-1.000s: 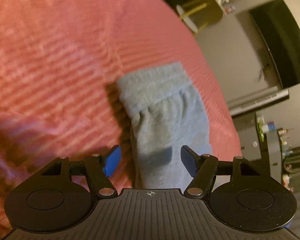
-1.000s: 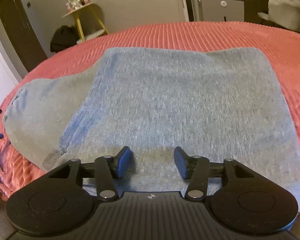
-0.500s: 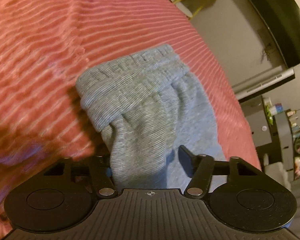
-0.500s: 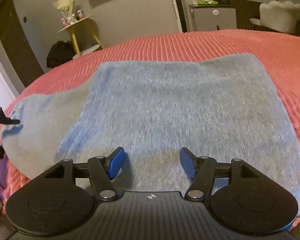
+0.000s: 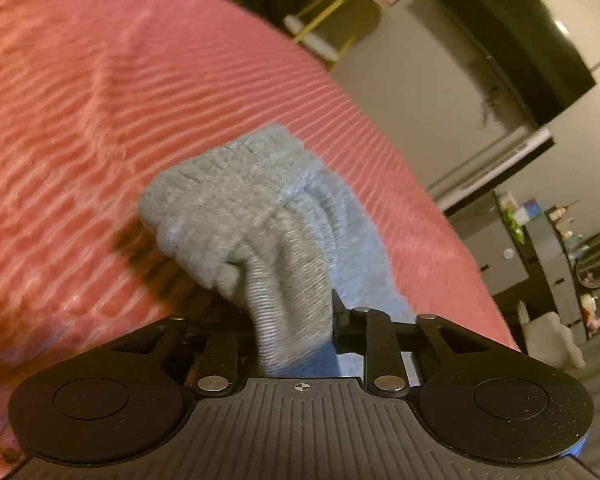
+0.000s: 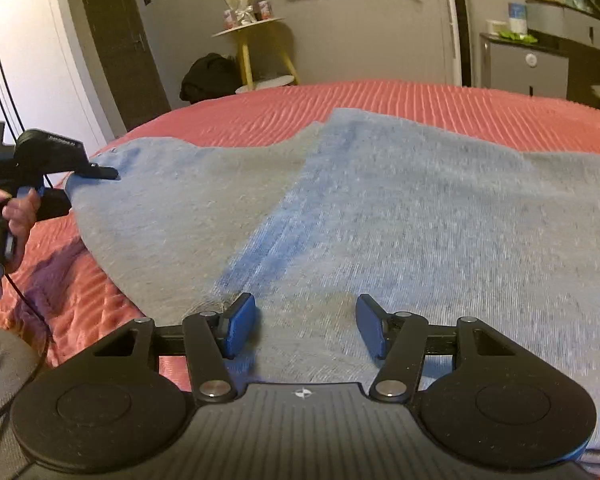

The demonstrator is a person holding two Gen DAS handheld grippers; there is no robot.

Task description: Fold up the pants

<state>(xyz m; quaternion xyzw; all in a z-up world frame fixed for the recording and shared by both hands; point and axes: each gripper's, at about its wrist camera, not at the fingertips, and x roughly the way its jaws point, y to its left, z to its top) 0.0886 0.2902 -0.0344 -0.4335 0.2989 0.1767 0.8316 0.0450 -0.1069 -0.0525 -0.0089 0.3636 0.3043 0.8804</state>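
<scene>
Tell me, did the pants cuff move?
Yes. The cuff bunched up off the red bedspread, pinched in the left hand-held gripper, whose jaws are closing.

Dim, warm indoor light, soft shadows, motion blur throughout, strong fisheye bending at the edges.

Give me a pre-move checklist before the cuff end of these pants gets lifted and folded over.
1. Left tool has fabric between its jaws: ok. The ribbed cuff of the grey pants bunches up between them while they are closing.
2. Left grip firm enough to lift: cannot tell; the pads are hidden by cloth.
3. Right tool gripping: not ok. Its pads stand apart over the flat fabric; the jaws are closing.
4. Pants lying flat for the fold: ok in the right wrist view, with one layer already overlapping another.
5. Red bedspread beyond the pants free for the fold: ok.
</scene>
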